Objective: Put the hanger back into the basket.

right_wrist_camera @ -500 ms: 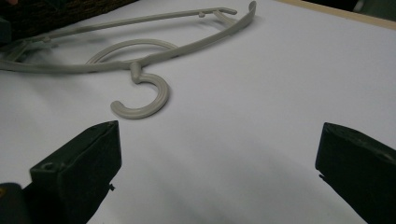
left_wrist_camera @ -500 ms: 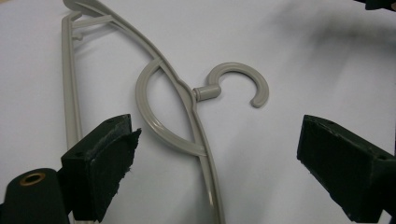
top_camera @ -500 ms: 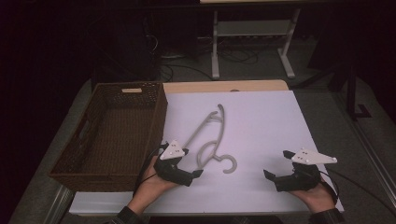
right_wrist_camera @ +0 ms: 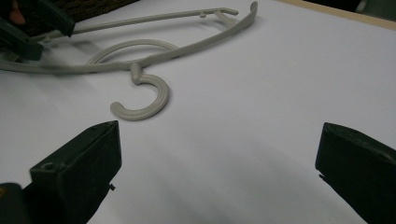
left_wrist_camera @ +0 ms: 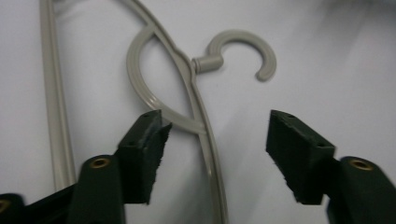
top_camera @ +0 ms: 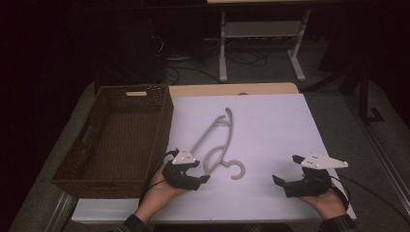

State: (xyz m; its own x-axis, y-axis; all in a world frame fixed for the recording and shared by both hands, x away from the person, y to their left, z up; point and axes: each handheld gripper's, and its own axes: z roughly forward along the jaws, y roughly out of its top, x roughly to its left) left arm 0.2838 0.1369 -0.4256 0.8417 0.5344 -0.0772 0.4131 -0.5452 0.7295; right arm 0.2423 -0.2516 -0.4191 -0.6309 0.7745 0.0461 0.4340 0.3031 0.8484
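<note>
The white sheet (top_camera: pixel 270 140) is lit evenly from above, while the surroundings are left dark. Soft shadows are cast; the gripper views are blurred near their edges.

The grey plastic clothes hanger (top_camera: pixel 217 140) lies flat on the white sheet (top_camera: pixel 270 125) covering the table, straight ahead of the left gripper (top_camera: pixel 200 178); in the left gripper view its curved arm (left_wrist_camera: pixel 205 140) runs up between the two parted jaws, its hook (left_wrist_camera: pixel 243 51) beyond them. The brown woven wicker basket (top_camera: pixel 116 140) stands left of the left gripper's jaws, beside the sheet. The right gripper (top_camera: pixel 283 182) rests well right of the hanger, bare sheet between its spread jaws, the hook (right_wrist_camera: pixel 140 98) ahead and left.
</note>
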